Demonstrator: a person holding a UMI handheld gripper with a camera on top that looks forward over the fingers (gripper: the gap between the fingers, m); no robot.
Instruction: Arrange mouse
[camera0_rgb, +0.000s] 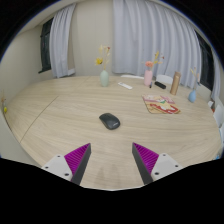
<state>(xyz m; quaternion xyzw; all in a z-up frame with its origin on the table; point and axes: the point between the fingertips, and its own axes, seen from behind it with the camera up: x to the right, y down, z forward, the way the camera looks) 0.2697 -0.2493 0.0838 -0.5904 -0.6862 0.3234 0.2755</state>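
So the gripper (111, 165) is hanging above the near side of a big round-ish wooden table (60, 115) with its two fingers spread wide apart, nothing between them, not gripping anything. You can see the purple pads (76, 158) on the inside faces of both fingers. Using the mouse (109, 121) as the reference point: it's a dark, roundish mouse sitting flat on the tabletop by itself, ahead of the fingers and roughly centered on the gap between them, clearly not touching either one. Way beyond the mouse, toward the far edge of the table, there's a pale green vase (104, 77) with a few yellowish stems sticking up. Beyond the mouse and off to its right lies a flat reddish patterned mat or book (161, 104), can't really tell which. Farther back from that is a pink bottle or cup (149, 76), then a tall brownish bottle (176, 81), and a light blue bottle (194, 93) farthest right. Behind the table, white curtains (85, 35) hang across dark windows.
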